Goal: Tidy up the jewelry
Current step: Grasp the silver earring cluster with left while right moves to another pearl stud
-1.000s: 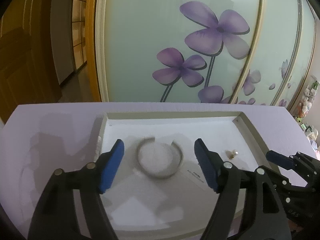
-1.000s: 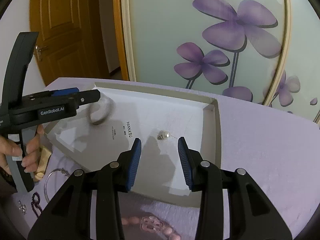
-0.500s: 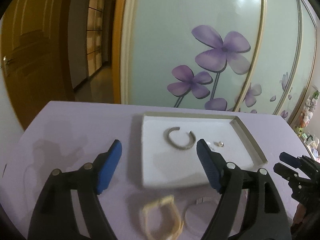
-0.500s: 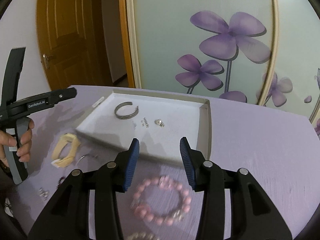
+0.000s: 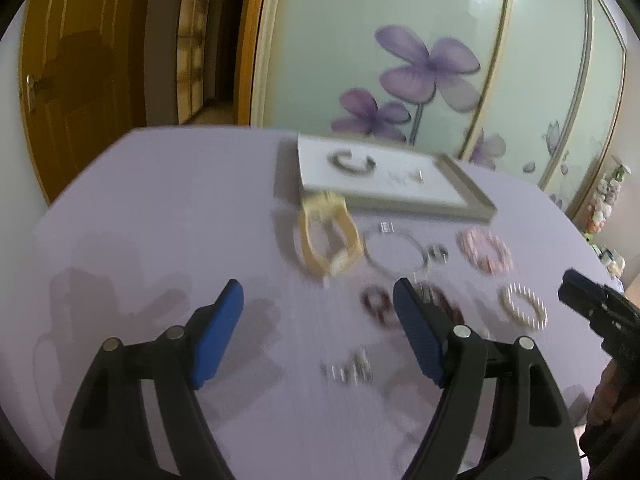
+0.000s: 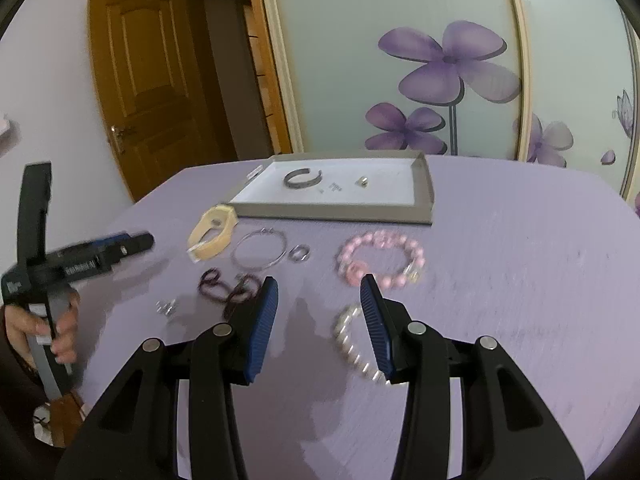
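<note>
With both tools spread and empty, left tool (image 5: pixel 316 322) and right tool (image 6: pixel 318 316) hover over loose bracelets (image 6: pixel 380 258) on the desk (image 6: pixel 520 280); tray (image 6: pixel 424 184) holds a cuff (image 6: pixel 303 178). Risk: beads roll or slip from a shallow pinch.

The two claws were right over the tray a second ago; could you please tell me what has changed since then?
Both claws have drawn back from the tray: the left claw and right claw now hang open and empty over the loose jewelry on the purple cloth. Nothing was picked up. The silver cuff and small earring lie in the tray as before.
</note>
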{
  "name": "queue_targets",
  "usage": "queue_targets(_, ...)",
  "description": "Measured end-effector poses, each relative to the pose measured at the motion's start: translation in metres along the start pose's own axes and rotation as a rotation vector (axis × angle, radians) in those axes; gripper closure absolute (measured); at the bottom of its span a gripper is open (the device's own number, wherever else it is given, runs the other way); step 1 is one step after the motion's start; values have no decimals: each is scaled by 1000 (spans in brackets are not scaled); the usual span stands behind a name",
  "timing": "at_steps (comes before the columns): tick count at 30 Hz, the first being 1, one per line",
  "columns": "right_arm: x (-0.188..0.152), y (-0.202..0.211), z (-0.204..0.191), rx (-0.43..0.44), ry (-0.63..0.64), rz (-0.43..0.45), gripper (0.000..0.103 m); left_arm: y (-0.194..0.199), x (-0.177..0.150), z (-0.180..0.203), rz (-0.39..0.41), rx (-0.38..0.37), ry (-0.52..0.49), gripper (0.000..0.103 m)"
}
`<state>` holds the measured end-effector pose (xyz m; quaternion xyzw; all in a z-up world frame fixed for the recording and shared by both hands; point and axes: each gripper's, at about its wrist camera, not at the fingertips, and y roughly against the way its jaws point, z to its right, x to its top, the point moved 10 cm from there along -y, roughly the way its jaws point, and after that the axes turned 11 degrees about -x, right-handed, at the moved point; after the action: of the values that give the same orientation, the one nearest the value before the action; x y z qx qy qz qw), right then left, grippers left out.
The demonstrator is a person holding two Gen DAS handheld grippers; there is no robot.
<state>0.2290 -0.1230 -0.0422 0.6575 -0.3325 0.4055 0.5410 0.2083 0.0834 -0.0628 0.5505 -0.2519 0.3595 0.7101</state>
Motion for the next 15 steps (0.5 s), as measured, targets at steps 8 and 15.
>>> queue_targets(8, -18, 17, -9, 46, -29, 15, 57, -15, -39, 21, -88, 27, -53, 40)
queue_targets(15, -24, 25, -5, 51, -57, 23, 56, -34, -47, 25, -140, 93, -82, 64)
